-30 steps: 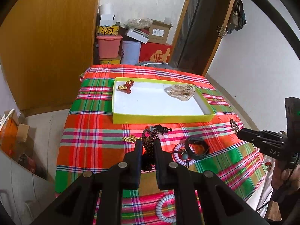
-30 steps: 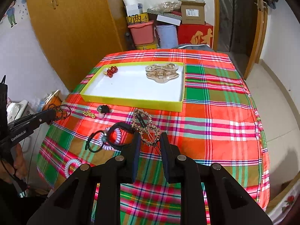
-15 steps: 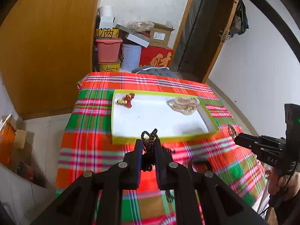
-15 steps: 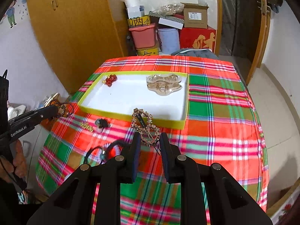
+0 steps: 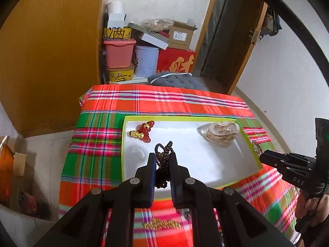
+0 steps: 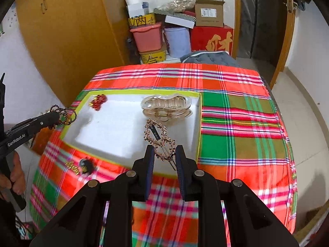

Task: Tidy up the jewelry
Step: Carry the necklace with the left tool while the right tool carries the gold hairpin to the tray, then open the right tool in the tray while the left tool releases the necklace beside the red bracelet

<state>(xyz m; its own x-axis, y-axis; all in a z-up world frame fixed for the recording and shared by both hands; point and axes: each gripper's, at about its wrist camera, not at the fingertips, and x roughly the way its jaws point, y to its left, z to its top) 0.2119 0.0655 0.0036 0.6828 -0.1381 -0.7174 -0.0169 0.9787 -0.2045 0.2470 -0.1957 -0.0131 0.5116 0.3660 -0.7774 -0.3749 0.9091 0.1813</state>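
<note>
Left tool [image 5: 162,164] pinches a dark bead bracelet [image 5: 163,151] above the tray's near edge; right tool [image 6: 164,158] grips a gold ornate hair clip [image 6: 159,138], hanging over the yellow-rimmed tray [image 6: 199,123]. On the plaid tabletop [image 6: 242,127] nearer us, a gold chain [image 5: 161,224] and a small dark piece [image 6: 86,164] wait their turn. Inside the tray lie red-gold beads [image 5: 143,131] and a clear claw clip [image 6: 166,107] — roughly halfway, I'd say. Nothing blocks either drop. Beyond, stacked boxes [image 6: 208,14] and tubs.
</note>
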